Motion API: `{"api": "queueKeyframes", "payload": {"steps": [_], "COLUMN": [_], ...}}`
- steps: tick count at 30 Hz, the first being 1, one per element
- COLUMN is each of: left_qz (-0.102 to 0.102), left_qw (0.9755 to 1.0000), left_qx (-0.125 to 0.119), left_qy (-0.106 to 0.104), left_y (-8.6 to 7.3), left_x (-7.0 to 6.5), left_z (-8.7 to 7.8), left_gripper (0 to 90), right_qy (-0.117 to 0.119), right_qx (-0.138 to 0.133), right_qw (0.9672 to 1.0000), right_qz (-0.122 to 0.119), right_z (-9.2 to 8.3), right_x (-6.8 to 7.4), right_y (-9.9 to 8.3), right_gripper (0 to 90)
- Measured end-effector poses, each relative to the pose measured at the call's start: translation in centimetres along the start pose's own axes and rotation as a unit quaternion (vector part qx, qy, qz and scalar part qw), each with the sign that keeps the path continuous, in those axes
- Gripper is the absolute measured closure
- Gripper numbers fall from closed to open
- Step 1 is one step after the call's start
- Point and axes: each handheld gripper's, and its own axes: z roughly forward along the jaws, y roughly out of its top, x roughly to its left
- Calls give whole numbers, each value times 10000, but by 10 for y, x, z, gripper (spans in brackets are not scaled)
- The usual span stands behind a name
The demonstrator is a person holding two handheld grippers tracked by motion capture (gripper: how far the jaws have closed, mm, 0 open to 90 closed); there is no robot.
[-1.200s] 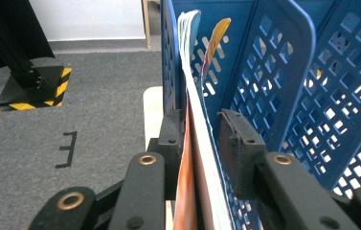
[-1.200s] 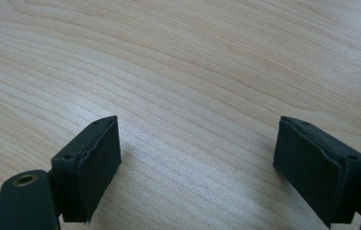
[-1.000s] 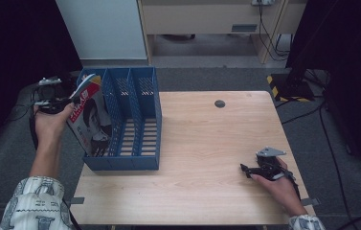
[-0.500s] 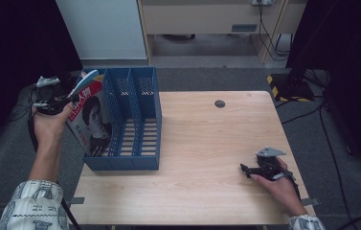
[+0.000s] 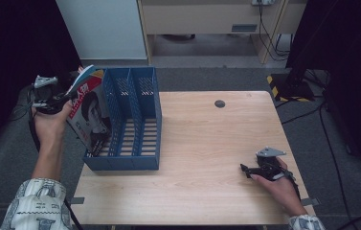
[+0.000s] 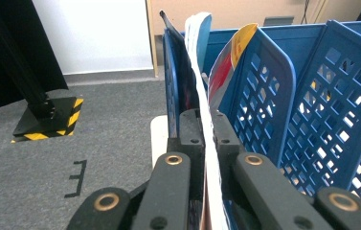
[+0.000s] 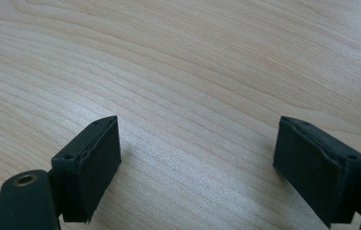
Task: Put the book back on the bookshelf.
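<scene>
High view: one magazine (image 5: 88, 115), one file rack (image 5: 135, 139)

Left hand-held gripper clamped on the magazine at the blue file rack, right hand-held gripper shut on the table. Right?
Not quite. The right hand-held gripper is open over the bare table, as the right gripper view shows. The left hand-held gripper does clamp the magazine at the rack.

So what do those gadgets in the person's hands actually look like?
Each hand grips a black tool: the left gripper and right gripper both carry a grey three-cornered plate and end in two black jaws on brass-riveted links. Dark cables trail away. The sleeves are pale with a dark print.
</scene>
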Motion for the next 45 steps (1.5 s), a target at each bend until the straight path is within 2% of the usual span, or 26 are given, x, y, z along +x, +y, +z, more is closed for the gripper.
{"api": "queueKeyframes", "payload": {"steps": [8,16,27,40,45], "left_qz": [13,69,52,-3,11], "left_qw": [9999,9996,9996,9997,9996], "left_qx": [-117,-256,-285,-253,-274], "left_qy": [29,50,25,-42,-46], "left_y": [-2,-3,-16,-17,-17], "left_x": [2,-3,-3,-4,-4], "left_z": [0,0,8,8,8], "left_gripper": [868,868,867,860,827], "right_qy": [3,0,-1,-4,16], "right_qx": [2,0,-1,-13,-4], "right_qw": [10000,10000,10000,10000,10000], "right_qz": [4,-1,0,-7,9], "right_z": [0,0,0,0,0], "right_x": [0,0,0,0,0], "right_y": [0,0,0,0,0], "right_gripper": [166,166,166,166,166]}}
